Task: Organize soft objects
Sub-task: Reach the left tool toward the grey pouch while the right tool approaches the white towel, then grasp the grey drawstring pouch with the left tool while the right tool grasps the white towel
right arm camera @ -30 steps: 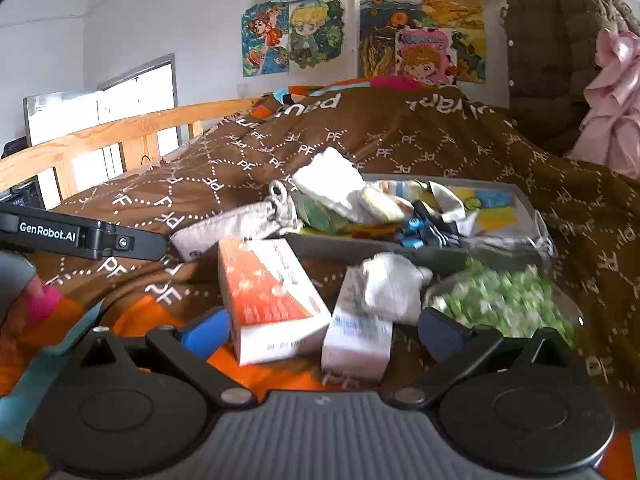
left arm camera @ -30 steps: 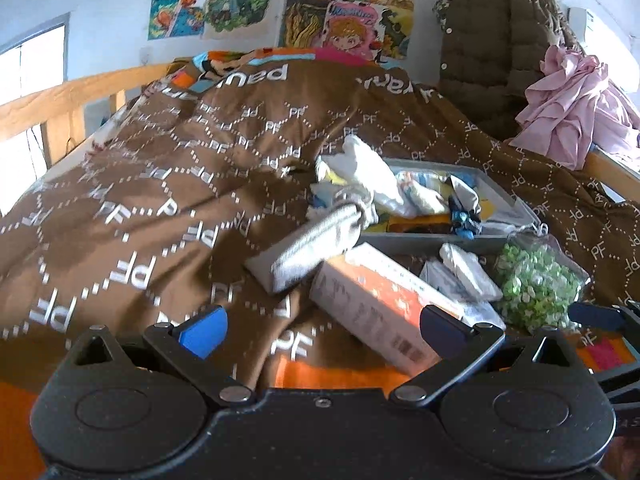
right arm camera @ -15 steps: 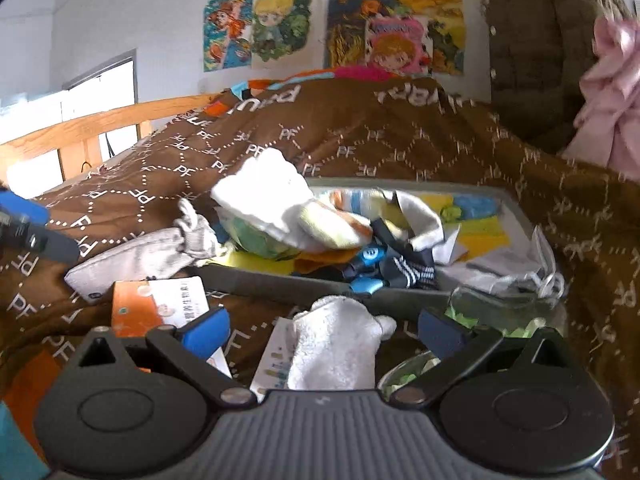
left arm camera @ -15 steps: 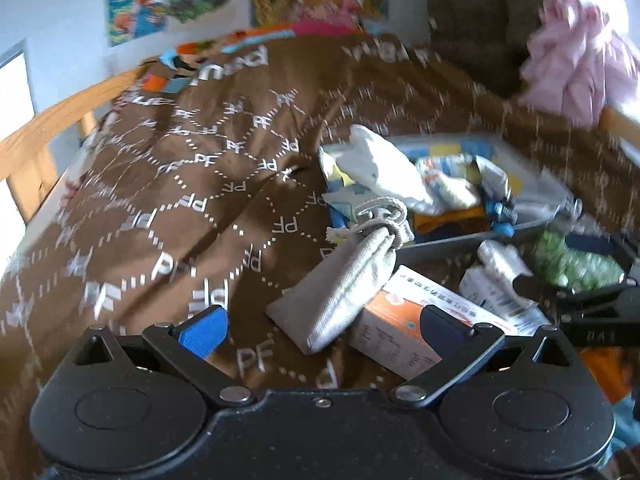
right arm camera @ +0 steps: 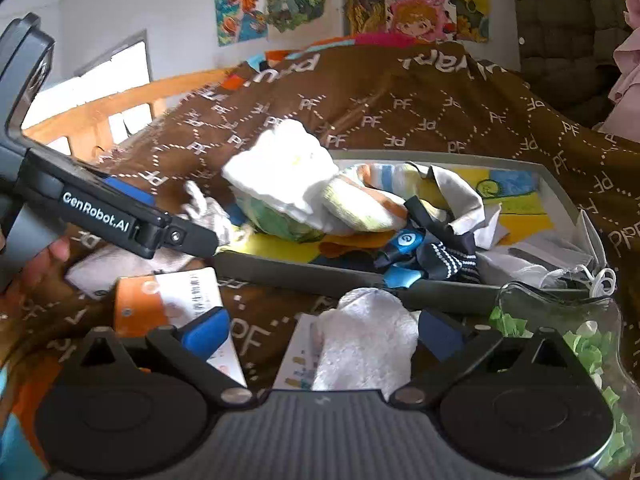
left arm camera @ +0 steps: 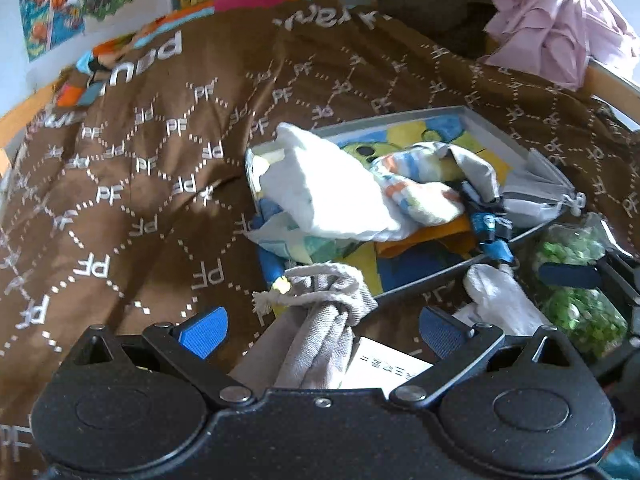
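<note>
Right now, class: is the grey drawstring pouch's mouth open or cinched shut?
Cinched shut: the grey drawstring pouch has its neck gathered tight under the knotted cord, lying between the left gripper's open jaws.

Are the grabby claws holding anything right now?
No. Both are open. The grey drawstring pouch lies between the left gripper fingers, the white fluffy cloth between the right gripper fingers, neither pinched.

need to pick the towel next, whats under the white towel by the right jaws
The white towel lies on a flat printed packet, whose left edge sticks out. The rest of the packet is covered by the towel and the right gripper, whose jaws stand open around the towel.
</note>
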Tool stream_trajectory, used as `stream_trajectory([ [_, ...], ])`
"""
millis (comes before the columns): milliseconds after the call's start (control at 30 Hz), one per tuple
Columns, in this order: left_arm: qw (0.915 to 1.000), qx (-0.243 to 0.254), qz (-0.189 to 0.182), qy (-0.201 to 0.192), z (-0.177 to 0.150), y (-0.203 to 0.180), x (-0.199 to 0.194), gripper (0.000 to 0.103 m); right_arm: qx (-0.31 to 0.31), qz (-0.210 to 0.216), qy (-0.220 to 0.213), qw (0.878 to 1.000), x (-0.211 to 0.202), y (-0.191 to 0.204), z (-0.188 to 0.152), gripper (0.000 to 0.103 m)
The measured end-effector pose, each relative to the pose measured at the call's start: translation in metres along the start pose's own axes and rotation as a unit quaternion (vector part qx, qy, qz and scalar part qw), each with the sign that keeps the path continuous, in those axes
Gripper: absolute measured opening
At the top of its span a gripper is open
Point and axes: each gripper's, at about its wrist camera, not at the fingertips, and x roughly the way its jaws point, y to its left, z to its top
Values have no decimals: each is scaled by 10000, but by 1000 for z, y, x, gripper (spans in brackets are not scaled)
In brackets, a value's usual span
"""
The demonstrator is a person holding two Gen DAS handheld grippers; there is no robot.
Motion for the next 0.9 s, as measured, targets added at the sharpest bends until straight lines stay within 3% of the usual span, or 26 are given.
stream_trajectory([
  [333, 9981, -510, -273, 212, -6, 17, 24, 89, -233, -347, 269, 9988, 18, 6, 4, 103],
  [567, 9980, -574, -181, 180, -8, 14, 30, 76, -240, -344, 470, 9980, 21, 12, 6, 103],
  [700, 9981, -553, -184, 181, -12, 13, 30, 73, -206, -611, 562, 9963, 25, 14, 6, 102],
  [900, 9973, -655, -297, 139, -14, 17, 28, 59, -178, -651, 673, 9955, 28, 15, 7, 102],
])
